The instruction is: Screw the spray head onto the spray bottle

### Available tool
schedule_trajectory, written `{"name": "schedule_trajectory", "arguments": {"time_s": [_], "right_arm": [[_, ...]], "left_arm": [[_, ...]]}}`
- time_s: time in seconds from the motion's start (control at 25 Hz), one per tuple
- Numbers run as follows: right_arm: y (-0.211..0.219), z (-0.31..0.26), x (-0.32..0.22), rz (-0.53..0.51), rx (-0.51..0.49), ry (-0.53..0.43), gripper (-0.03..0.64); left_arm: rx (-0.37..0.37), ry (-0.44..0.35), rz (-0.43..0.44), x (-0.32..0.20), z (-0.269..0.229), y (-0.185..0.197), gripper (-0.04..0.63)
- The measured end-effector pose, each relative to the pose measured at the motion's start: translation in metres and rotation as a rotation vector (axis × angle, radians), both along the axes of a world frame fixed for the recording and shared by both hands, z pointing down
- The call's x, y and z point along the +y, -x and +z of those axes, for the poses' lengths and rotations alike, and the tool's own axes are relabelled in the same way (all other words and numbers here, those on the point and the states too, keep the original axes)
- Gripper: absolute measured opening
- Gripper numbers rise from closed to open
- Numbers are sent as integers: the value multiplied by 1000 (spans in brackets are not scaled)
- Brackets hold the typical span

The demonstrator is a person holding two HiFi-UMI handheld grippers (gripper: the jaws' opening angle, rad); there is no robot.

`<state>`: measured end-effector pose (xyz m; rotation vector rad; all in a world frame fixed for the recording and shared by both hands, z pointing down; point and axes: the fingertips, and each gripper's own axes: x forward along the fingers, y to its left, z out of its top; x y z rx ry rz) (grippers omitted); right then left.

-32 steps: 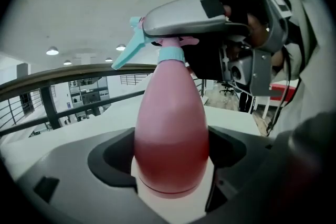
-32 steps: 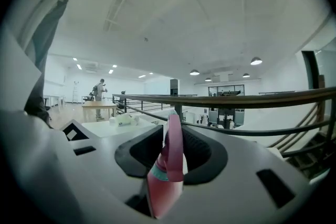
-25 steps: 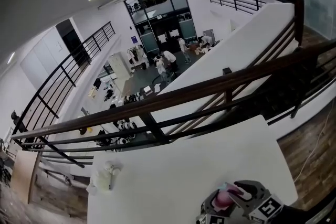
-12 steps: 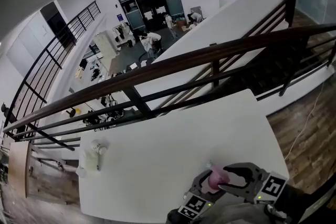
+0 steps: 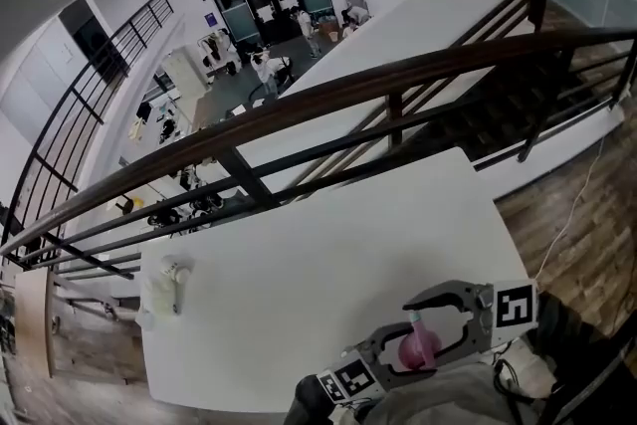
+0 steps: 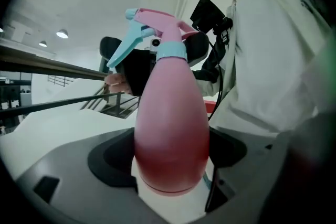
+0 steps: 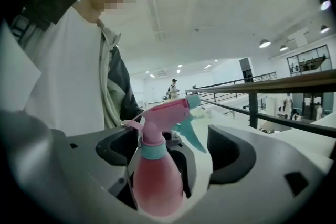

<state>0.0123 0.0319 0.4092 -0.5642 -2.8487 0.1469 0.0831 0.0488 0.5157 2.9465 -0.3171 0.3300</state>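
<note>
over the last second the pink spray bottle (image 6: pixel 170 128) and both claws come further out over the near right of the desk (image 5: pixel 299 264), and now show whole in the head view. the left claw (image 6: pixel 172 153) is clenched on the bottle's belly. the right claw (image 7: pixel 176 152) is released, its jaws standing wide around the spray head (image 7: pixel 165 107) without pinching it. the head sits on the neck with its blue collar (image 6: pixel 171 51) down, so the screwing looks nearly or fully done. how tight it is cannot be read. a white object (image 5: pixel 162 289) stays at the far left.
</note>
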Motion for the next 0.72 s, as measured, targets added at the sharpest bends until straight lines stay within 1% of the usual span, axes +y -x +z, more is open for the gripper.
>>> {"name": "schedule_trajectory", "arguments": {"time_s": [0.08,0.16,0.24,0.28,0.32,0.4,0.48,0.6,0.68,0.72], "right_arm": [[2,-5,8,-63,-32,5,385],[2,-8,11,-92,-46,34,383],[1,-6,9,-98,-40,37,383],[-1,-4,5,-81,-34,26,382],[-2,-2,-1,-45,-28,14,380],[-4,3,-15,66,-23,1,356],[-2,8,-29,184,-28,-10,350],[2,17,-47,355,-24,-72,342],[3,25,-60,501,0,-97,330],[3,30,-67,586,15,-90,322]], "left_arm": [[31,21,33,6,-4,-6,410],[50,37,45,8,-7,-7,410],[50,44,36,6,-5,-6,410],[50,48,22,4,-4,-5,410],[56,53,1,0,-3,-4,410],[64,62,-59,-10,0,1,410],[50,59,-125,-21,6,8,410],[-13,35,-244,-40,18,25,410],[-63,14,-350,-54,26,39,410],[-91,4,-405,-61,30,46,410]]}}
